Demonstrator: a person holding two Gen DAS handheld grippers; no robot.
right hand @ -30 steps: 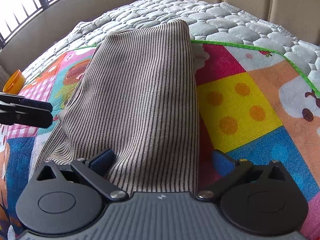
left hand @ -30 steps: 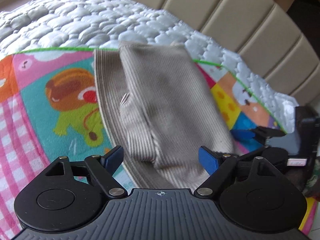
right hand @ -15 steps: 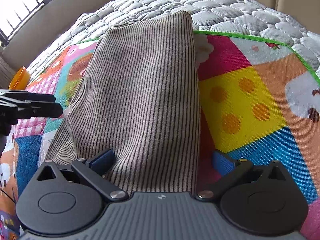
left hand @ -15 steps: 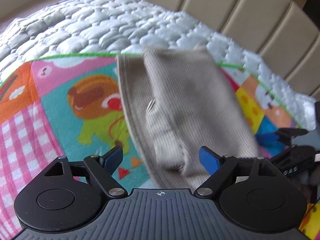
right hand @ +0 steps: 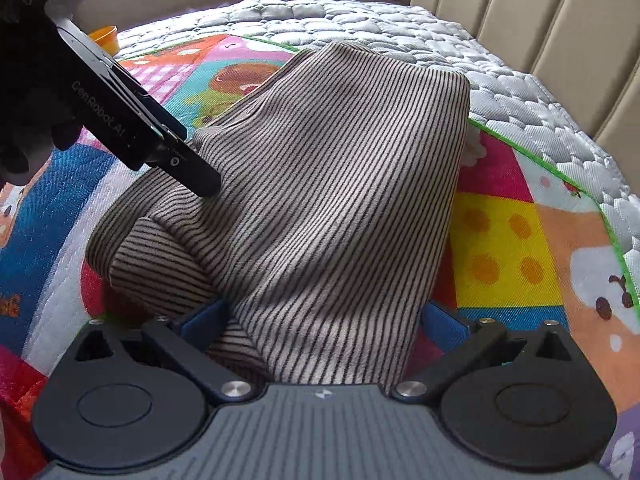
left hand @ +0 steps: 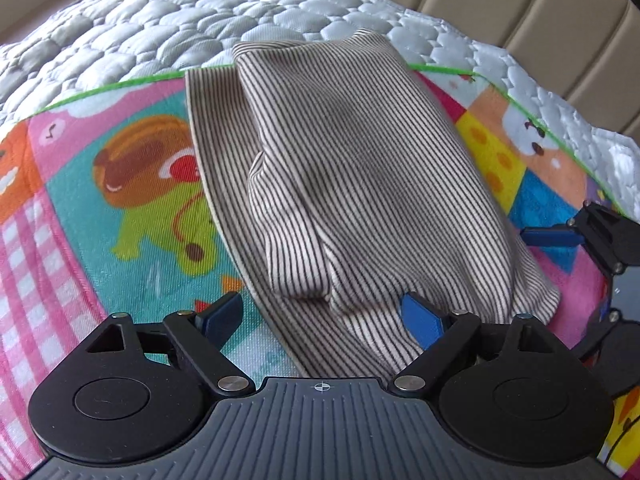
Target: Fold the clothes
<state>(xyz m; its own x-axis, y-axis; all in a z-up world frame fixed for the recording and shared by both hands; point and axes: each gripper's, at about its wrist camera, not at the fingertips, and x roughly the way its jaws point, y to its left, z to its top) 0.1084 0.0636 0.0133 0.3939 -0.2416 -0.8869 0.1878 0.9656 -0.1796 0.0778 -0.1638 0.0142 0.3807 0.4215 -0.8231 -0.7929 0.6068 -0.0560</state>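
A beige garment with thin dark stripes [left hand: 352, 184] lies partly folded on a colourful cartoon play mat [left hand: 132, 208]; it also shows in the right wrist view [right hand: 332, 200]. My left gripper [left hand: 322, 314] is open at the garment's near edge, its blue fingers either side of a folded layer. My right gripper [right hand: 324, 324] is open with the cloth's near end lying between its fingers. The other gripper shows at the right edge of the left view [left hand: 592, 236] and at the upper left of the right view [right hand: 120, 104], touching the cloth.
The mat lies on a white quilted bed cover [left hand: 200, 20]. A beige padded headboard [left hand: 520, 8] runs behind. An orange object [right hand: 105, 36] sits at the far left of the bed in the right wrist view.
Both grippers have moved closer to the garment's near end. The left gripper now reaches over the cloth in the right wrist view. The folded layers have bunched slightly.
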